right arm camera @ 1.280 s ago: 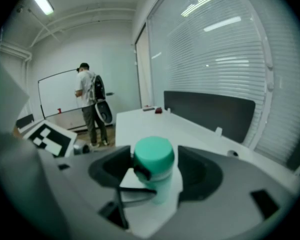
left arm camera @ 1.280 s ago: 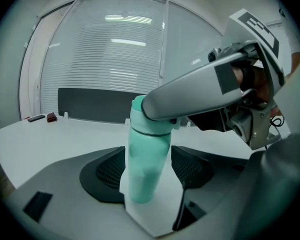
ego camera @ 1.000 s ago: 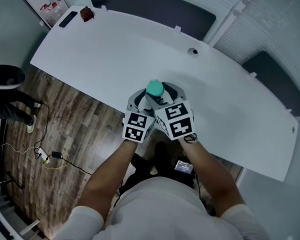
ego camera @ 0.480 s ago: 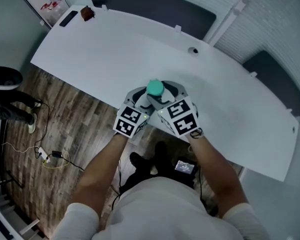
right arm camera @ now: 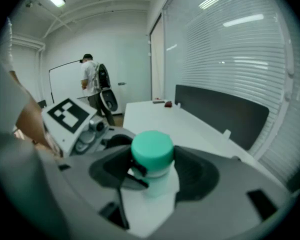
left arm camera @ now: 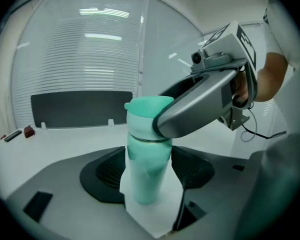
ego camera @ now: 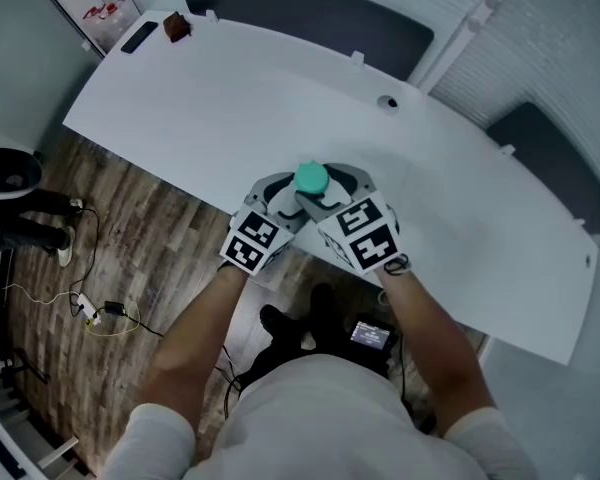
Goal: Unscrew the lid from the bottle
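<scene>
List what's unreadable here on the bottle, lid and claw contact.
- Head view: bottle body hidden under lid, left claw and right claw.
- Left gripper view: right claw's jaw covers part of the lid seam; loosening unreadable.
- Right gripper view: bottle mostly hidden beneath lid.
- Head view: red item at far corner of table, too small to identify.

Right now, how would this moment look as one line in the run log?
left tool: shut on bottle body | right tool: shut on lid | lid: on bottle, not yet off | bottle: upright
</scene>
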{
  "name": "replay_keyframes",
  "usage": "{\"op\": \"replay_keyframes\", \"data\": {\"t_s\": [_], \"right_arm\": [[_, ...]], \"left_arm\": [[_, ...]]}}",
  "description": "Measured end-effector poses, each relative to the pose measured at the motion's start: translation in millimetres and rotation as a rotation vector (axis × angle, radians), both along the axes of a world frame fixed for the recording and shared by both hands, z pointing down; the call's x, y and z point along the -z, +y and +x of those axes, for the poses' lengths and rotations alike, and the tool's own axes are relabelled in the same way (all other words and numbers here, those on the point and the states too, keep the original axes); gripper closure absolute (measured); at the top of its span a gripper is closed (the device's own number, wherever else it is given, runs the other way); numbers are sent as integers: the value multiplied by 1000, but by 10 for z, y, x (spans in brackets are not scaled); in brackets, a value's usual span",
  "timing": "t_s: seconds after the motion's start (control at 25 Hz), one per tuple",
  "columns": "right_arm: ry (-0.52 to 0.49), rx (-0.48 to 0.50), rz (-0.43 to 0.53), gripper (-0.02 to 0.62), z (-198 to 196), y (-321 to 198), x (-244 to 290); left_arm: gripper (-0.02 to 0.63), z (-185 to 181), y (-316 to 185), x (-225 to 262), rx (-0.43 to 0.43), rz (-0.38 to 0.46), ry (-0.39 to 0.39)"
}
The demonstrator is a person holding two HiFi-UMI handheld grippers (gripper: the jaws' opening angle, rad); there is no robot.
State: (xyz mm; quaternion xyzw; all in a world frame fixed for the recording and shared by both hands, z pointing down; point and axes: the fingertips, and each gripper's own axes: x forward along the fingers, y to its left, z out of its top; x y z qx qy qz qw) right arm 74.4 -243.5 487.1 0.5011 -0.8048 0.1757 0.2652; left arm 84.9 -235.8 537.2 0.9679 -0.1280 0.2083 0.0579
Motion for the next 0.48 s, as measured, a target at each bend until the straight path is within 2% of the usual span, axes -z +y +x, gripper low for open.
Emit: {"op": "replay_keyframes", "data": {"t_s": [0.16, 0.28, 0.4, 0.48], "right_arm": [[-9, -112, 1, 314, 7, -4, 24], [-9, -174, 11, 314, -1, -3, 33], [-8, -204, 15, 314, 5, 8, 26], [-9, -209, 14, 314, 14, 12, 28]], "left_arm": [[312, -16, -22, -10, 163, 6, 33], [312, 13, -26, -35, 245, 21, 14], [308, 30, -35, -59, 285, 22, 4], [307, 41, -37, -63, 278, 19, 2]]}}
